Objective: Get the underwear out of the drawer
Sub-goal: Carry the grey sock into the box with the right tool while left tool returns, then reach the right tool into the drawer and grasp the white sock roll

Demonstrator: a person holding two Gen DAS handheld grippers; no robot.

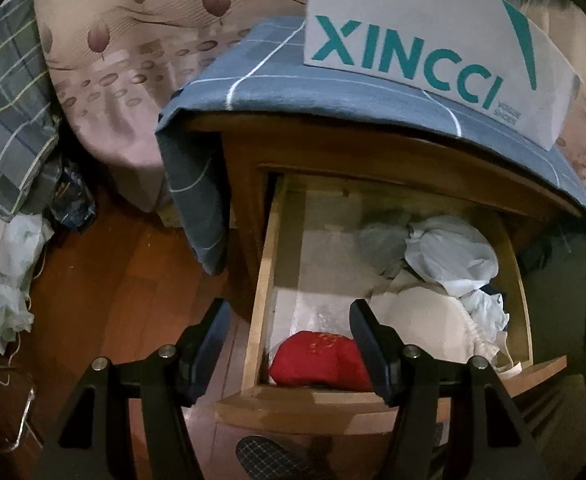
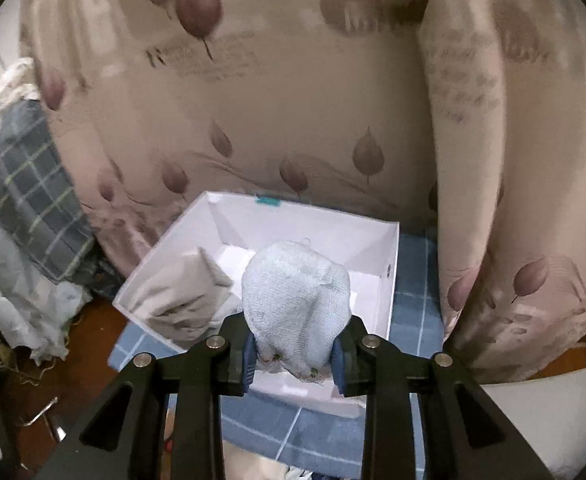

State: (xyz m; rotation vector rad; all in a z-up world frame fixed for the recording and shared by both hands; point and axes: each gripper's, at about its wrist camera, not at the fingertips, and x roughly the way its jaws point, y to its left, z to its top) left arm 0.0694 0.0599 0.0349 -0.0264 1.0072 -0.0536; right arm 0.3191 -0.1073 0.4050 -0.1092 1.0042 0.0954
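On the side of the white cardboard shoebox (image 1: pixel 413 32) facing me, large teal capitals read "XINCCI". Smaller grey lettering beside it ends in "SHOES"; its first word is too blurred to read.

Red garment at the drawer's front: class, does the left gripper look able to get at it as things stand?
Probably yes. The drawer stands open, the red garment lies uncovered, and the left gripper hangs open and empty just above it.

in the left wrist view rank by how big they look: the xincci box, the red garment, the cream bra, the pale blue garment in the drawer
1. XINCCI box, clearly largest.
2. Cream bra and pale blue garment: they look about alike, both partly crumpled and overlapping, so no ranking.
3. Red garment, smallest as seen, though a finger hides part of it.
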